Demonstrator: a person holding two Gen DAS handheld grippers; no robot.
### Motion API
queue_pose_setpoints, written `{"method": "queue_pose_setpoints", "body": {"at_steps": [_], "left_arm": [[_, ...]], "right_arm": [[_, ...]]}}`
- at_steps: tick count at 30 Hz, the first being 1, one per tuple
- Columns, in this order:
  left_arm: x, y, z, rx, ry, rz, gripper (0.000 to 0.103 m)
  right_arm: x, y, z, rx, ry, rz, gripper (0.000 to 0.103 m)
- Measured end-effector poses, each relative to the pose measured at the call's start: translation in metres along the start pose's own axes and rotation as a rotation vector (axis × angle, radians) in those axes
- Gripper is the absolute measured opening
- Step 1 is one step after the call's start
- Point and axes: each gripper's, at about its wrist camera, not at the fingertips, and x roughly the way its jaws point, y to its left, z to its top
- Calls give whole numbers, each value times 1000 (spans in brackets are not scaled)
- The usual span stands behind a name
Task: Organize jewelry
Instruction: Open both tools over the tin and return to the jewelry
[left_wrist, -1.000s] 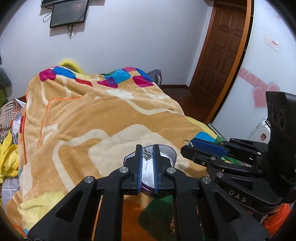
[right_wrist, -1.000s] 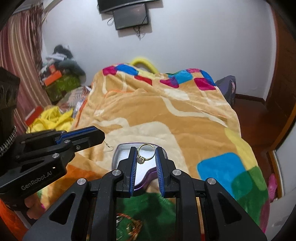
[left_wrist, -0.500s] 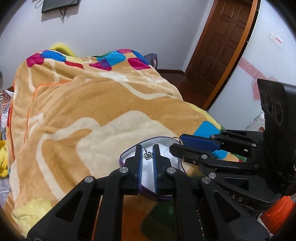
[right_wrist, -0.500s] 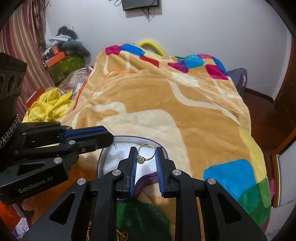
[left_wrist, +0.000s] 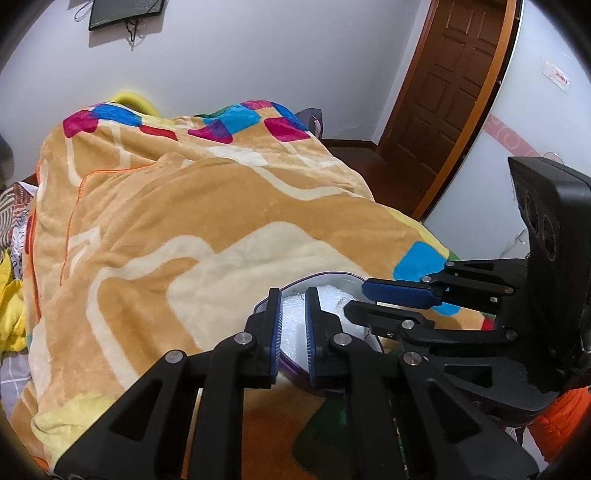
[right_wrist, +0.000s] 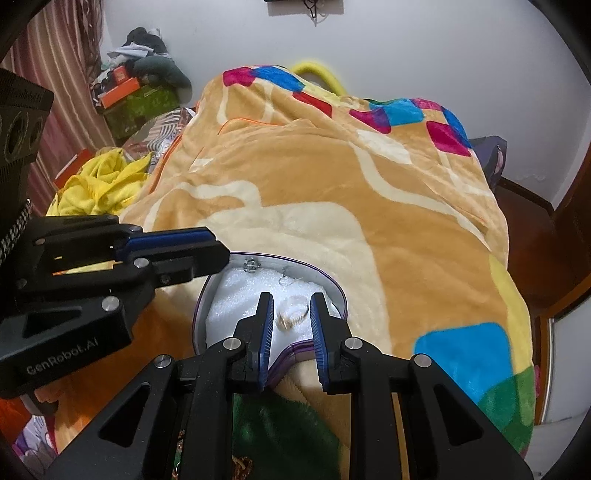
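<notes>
Both grippers hover over the heart-shaped box (right_wrist: 207, 295) at six o'clock. The right gripper (right_wrist: 291, 317) pinches a gold ring (right_wrist: 293, 315); the left gripper (left_wrist: 293, 325), narrow, looks empty. Next comes releasing the ring onto the white padding.

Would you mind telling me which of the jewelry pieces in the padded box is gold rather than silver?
The gold ring, seen between the right tool's fingers. The small silver charm at the box's far rim and the thin silver hook beside it are both silver.

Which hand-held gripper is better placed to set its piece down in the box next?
Probably right: the right hand-held gripper holds the gold ring just over the box's white padding. The left hand-held gripper shows nothing between its fingers.
</notes>
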Motion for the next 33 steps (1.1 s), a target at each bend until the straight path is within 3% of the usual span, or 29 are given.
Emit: {"method": "queue_pose_setpoints", "body": {"at_steps": [5,12,16,21,23,33], "left_arm": [[-19,-2,-1,5,-25,16,19],[-54,-13,-8,33,-61,37,23],[-72,-21,-15,49,-80,46,34],[-95,-33,-29,53,-92,37,36],[-103,-38,-37,62,-98,42,42],[-109,-63,-77,94,-29,22,47]], "right_arm": [[-12,3,0,-8,-17,-21,19],[-45,10,-4,-7,-81,-72,26],[-67,17,-10,-12,-119,-108,28],[-93,24,-24,-1,-156,-132,29],[-100,26,-31,6,-166,-146,29],[-125,31,-73,81,-189,-171,30]]}}
